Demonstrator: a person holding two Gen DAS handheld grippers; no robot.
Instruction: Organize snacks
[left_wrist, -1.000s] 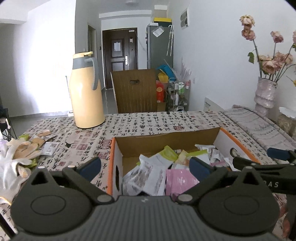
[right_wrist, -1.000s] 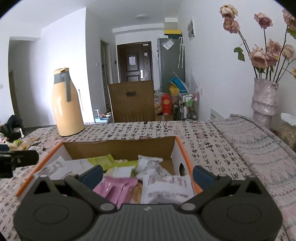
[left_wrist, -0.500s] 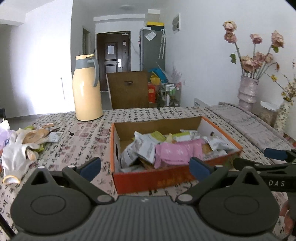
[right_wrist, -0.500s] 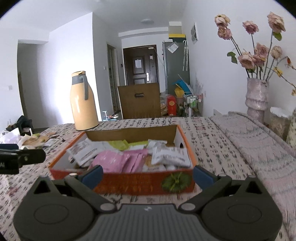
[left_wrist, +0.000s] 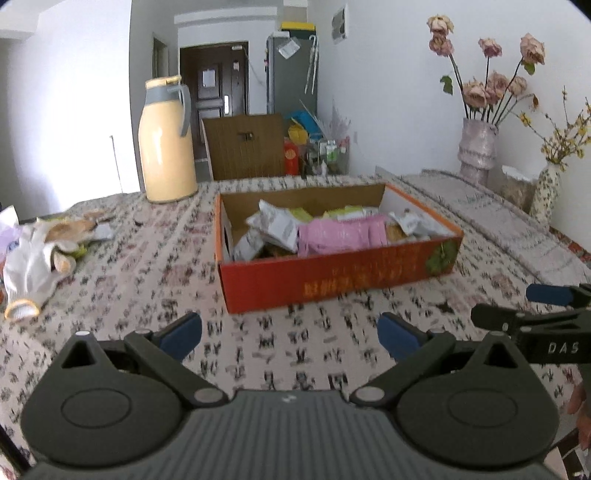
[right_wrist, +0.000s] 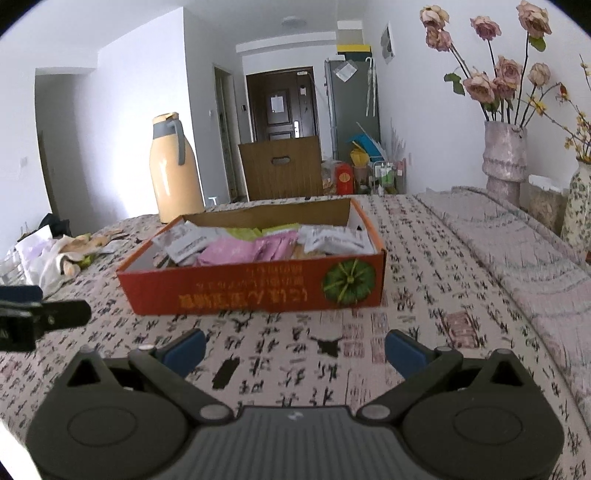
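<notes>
Both my tongs released and empty: left gripper (left_wrist: 290, 338) and right gripper (right_wrist: 295, 349) hover low in frame above the tablecloth (right_wrist: 424, 295). Mid-frame sits the orange box (right_wrist: 258, 291), holding white packets (right_wrist: 332, 240), a pink packet (right_wrist: 236, 253) and green ones (right_wrist: 245, 232). Thermos (right_wrist: 173, 170) upper left behind it.

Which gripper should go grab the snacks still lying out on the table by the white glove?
Probably the left gripper. The loose snacks beside the white glove lie on its side of the orange box. The right gripper faces the box's other end. Both are open and empty.
</notes>
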